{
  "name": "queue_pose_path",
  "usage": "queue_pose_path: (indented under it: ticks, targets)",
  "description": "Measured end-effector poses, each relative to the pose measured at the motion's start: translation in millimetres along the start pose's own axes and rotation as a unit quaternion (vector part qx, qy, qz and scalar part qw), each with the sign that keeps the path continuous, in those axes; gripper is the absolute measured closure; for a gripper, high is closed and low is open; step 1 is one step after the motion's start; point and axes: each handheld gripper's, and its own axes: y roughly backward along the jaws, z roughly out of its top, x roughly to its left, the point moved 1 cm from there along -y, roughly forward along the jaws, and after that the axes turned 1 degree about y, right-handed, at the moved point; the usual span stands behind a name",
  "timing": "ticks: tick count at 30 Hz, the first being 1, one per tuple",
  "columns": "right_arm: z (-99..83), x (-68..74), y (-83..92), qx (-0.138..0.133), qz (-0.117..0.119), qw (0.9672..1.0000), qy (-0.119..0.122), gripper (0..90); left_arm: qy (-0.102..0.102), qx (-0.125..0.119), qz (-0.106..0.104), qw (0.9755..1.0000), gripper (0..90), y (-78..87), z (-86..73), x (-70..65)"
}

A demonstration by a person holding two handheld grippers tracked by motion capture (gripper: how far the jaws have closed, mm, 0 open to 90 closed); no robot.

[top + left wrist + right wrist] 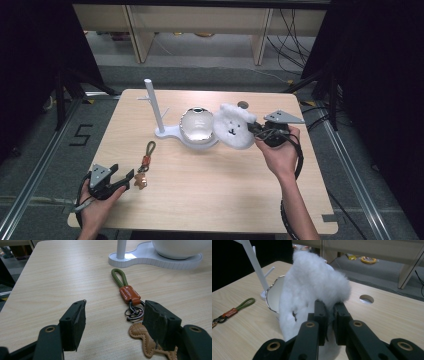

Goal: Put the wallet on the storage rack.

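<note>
The pale wood-grain table (215, 185) has rounded corners and a small round hole (366, 299) near its far edge. It stands on a grey floor between black curtains, with light wooden shelving (200, 30) behind it and dark cables lying on the floor beyond. A "5" (81, 135) is marked in black tape on the floor to the left.

On the far half of the table stands a white plastic stand (161, 127) with an upright post and short pegs; its flat base carries a round white bowl with a shiny metal rim (196, 125). Nearer the person lies a keychain with an olive-green cord loop, an orange-brown leather tab, dark metal rings and a tan stitched leather charm (130, 300). The tab bears stamped lettering too small to read.

The fluffy white plush face with two black dot eyes and a small black mouth (233, 126) is held up off the table, just beside the bowl and leaning over its right edge. It is round, thick-piled and soft. The right gripper (329, 315) has its black jaws pinched narrowly on the plush's lower right edge, fur bulging over them.

The left gripper (115, 317) rests low at the near left of the table with its jaws spread wide and nothing between the pads; the keychain's charm lies just by its right jaw.
</note>
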Motion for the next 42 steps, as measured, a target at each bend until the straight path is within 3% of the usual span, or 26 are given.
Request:
queue_pose_path:
  ticks: [6,7,10,11,14,16,17,19,22,23,24,31,32,38,39,41,42]
  targets:
    - [1.3,2.5,-3.9,0.008,0.008,0.9999,-0.009,84.0,0.001,-0.002,0.0,1.0,33.9,0.1,0.0,0.1]
    - [1.7,2.4,-6.6,0.0,0.008,1.0,0.001,84.0,0.001,0.003,0.003,1.0,33.9,0.9,0.2,0.0]
    - [2.6,5.1,-6.4,0.008,0.006,0.9999,-0.011,84.0,0.002,-0.001,0.0,1.0,33.9,0.0,0.0,0.2]
    - [2.9,3.5,-8.0,0.005,0.009,1.0,0.002,84.0,0.001,0.001,0.001,1.0,33.9,0.5,0.1,0.1]
    - [3.5,6.7,-9.1,0.012,0.008,0.9998,-0.013,84.0,0.002,0.002,0.001,1.0,33.9,1.1,0.1,0.5]
    - [3.2,6.7,-12.7,0.006,0.012,0.9999,-0.005,84.0,0.004,0.002,0.001,1.0,33.9,1.2,0.1,0.9]
    - [3.2,9.7,-12.9,0.004,0.006,0.9998,-0.018,84.0,0.005,-0.004,-0.003,1.0,33.9,0.1,-0.2,1.2]
    - [4.0,7.0,-15.0,0.002,0.012,0.9999,0.0,84.0,0.005,-0.002,-0.001,1.0,33.9,0.3,-0.1,1.1]
    - [4.7,10.4,-16.8,0.007,0.018,0.9998,-0.009,84.0,0.003,0.0,0.001,1.0,34.0,0.9,0.0,1.0]
    - [5.2,9.3,-18.1,0.007,0.016,0.9998,0.003,84.0,0.005,-0.001,0.001,1.0,34.0,0.6,-0.1,1.0]
    - [5.3,11.2,-18.6,0.007,0.017,0.9998,-0.004,84.0,0.006,-0.005,-0.002,1.0,34.0,0.0,-0.3,1.3]
    - [9.2,12.8,-23.6,0.003,0.02,0.9998,0.008,84.0,0.008,-0.006,-0.003,0.9999,34.0,0.0,-0.3,1.5]
    - [9.9,14.2,-23.7,0.004,0.019,0.9998,0.0,84.0,0.008,-0.006,-0.003,0.9999,34.0,0.0,-0.3,1.6]
    - [11.5,15.9,-27.9,0.006,0.021,0.9997,0.011,84.0,0.008,-0.003,-0.002,1.0,34.0,0.4,-0.2,1.7]
    - [11.2,17.5,-29.1,0.005,0.027,0.9996,-0.002,84.0,0.008,-0.004,-0.002,1.0,34.0,0.4,-0.2,1.7]
    - [11.6,16.1,-31.2,-0.001,0.026,0.9996,0.011,84.0,0.008,-0.004,-0.002,1.0,34.0,0.3,-0.3,1.6]
    - [11.7,17.9,-30.7,0.008,0.025,0.9997,0.002,84.0,0.008,-0.005,-0.003,1.0,34.0,0.1,-0.3,1.6]
